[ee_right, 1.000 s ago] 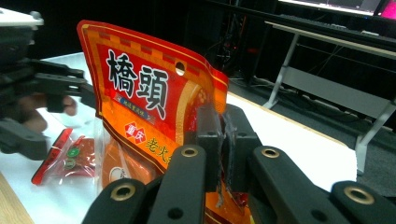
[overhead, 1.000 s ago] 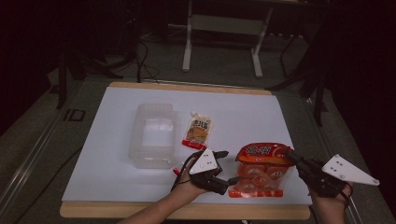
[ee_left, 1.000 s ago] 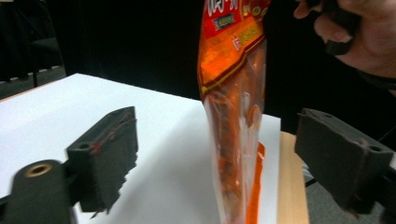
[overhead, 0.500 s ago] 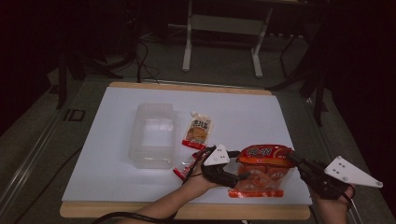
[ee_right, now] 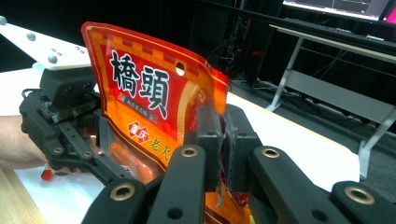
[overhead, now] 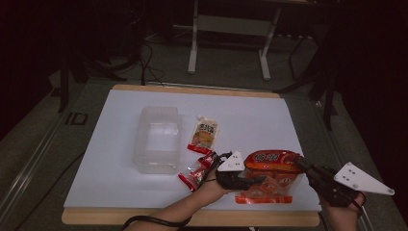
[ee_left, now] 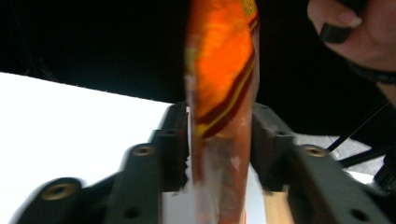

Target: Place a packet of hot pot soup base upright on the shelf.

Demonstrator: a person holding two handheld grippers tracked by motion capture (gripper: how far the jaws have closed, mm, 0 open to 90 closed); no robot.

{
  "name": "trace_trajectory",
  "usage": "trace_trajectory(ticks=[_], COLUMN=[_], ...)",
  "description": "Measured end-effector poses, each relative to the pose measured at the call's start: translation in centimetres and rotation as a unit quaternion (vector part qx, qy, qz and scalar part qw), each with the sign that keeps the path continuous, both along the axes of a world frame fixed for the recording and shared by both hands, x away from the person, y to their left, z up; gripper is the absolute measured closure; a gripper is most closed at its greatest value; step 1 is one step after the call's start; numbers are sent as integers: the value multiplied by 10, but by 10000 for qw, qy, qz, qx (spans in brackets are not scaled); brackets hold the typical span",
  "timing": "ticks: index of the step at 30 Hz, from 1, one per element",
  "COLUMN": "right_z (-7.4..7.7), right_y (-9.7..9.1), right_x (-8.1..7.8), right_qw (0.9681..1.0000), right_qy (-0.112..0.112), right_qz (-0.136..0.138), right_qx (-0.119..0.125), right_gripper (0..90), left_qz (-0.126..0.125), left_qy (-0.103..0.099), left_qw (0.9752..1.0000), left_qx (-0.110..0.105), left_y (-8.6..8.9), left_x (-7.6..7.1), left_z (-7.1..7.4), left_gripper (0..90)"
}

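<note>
A large orange-red snack bag (overhead: 272,166) with white characters is held up on edge over the table's front right. My right gripper (overhead: 304,167) is shut on the bag's right edge, and the right gripper view has the pads (ee_right: 223,135) pinching the foil of the bag (ee_right: 149,93). My left gripper (overhead: 252,179) sits at the bag's left side. Its jaws have just been closing, and in the left gripper view the bag (ee_left: 222,56) fills the gap between the pads (ee_left: 219,135), which touch it on both sides. The left gripper (ee_right: 70,126) also appears beyond the bag.
A clear plastic container (overhead: 156,139) stands left of centre on the white table (overhead: 250,115). A small orange sauce pouch (overhead: 204,132) lies beside it, and a small red packet (overhead: 195,173) lies by my left wrist. The wooden front edge (overhead: 192,219) is close.
My left gripper moved right to the bag's left side and its jaws closed around the bag. The right gripper kept its hold and stayed in place.
</note>
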State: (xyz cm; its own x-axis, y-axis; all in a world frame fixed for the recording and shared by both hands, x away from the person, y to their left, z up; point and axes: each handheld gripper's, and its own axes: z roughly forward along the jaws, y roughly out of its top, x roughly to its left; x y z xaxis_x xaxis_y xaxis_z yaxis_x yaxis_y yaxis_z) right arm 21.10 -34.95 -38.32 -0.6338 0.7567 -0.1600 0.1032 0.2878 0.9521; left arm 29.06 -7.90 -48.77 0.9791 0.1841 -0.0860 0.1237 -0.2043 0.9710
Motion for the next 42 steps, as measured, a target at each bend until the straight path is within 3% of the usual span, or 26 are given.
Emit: trace_trajectory(ticks=[4, 13, 23, 30, 36, 40, 42], right_z=[-1, 6, 26, 40, 41, 39, 38], right_y=[-2, -5, -10, -16, -9, -6, -4], right_x=[0, 0, -4, -4, -4, -4, -2], right_qw=[10000, 9999, 9994, 9967, 9976, 9970, 9961], right_qy=[28, -58, -290, -412, -356, -395, -417], right_qz=[-31, -99, -43, 120, -11, -71, -107], right_qx=[35, 54, 194, 687, 595, 659, 776], right_gripper=[866, 861, 821, 692, 441, 336, 231], left_qz=[-101, -148, -150, -24, 95, 245, 335], left_qy=[-54, 154, -95, -226, -220, -318, -322], left_qw=[9999, 9996, 9990, 9982, 9972, 9963, 9954], left_qx=[-49, -163, -420, -555, -705, -759, -838], left_y=[0, -2, 0, 10, 25, 32, 40], left_x=[2, 2, -2, 0, 6, 7, 10], left_z=[-1, 10, 34, 50, 63, 69, 75], left_gripper=[706, 713, 715, 715, 715, 715, 715])
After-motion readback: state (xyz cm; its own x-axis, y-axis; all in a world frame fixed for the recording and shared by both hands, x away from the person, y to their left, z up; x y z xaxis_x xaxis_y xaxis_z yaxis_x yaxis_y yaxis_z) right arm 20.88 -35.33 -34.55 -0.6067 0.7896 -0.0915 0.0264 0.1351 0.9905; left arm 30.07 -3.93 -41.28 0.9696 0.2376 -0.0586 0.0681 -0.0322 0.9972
